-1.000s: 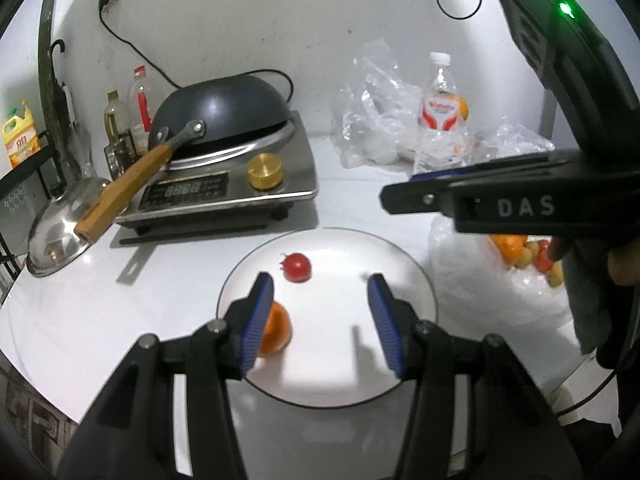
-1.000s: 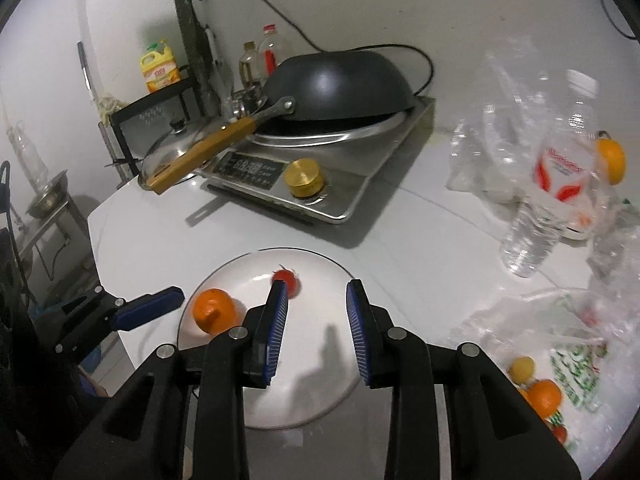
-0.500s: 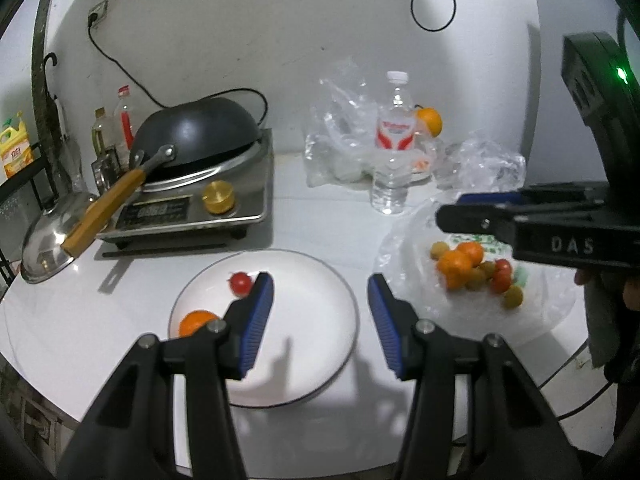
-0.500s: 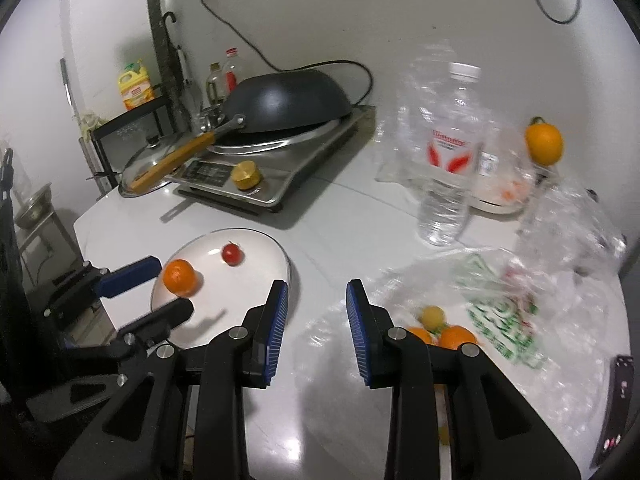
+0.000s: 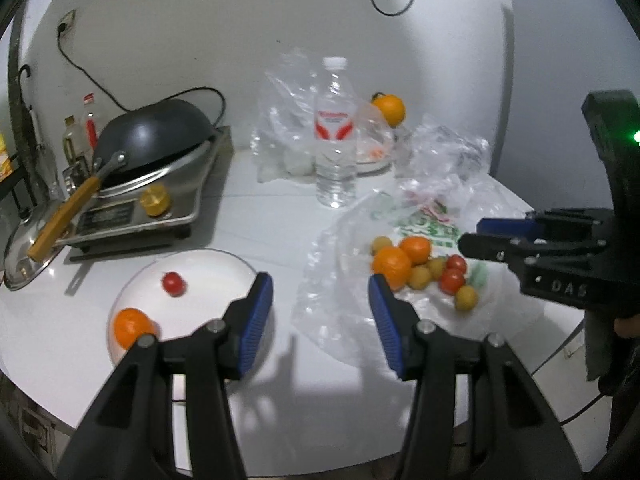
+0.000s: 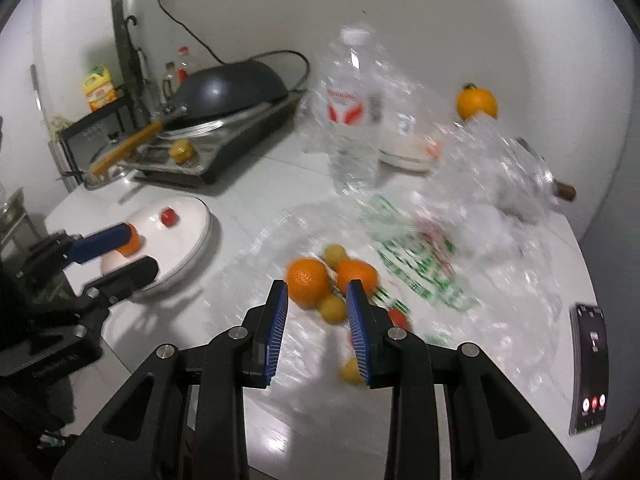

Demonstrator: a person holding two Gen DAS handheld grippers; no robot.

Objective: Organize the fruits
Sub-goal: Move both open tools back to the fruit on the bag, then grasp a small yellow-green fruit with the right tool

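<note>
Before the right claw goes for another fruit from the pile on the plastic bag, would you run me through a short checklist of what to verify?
1. Right claw empty: ok, nothing sits between its pads.
2. Right claw wide enough for an orange: not ok, the gap looks narrower than the fruit; one of the small yellow fruits may fit.
3. Fruit pile reachable: ok, it lies exposed on the flattened plastic bag, just ahead of the fingertips.
4. Room on the white plate: ok, only one orange and one tomato lie on it.
5. Left claw out of the way: cannot tell; it hovers empty between plate and bag.
6. Water bottle clear of the path: ok, it stands behind the pile.
</note>
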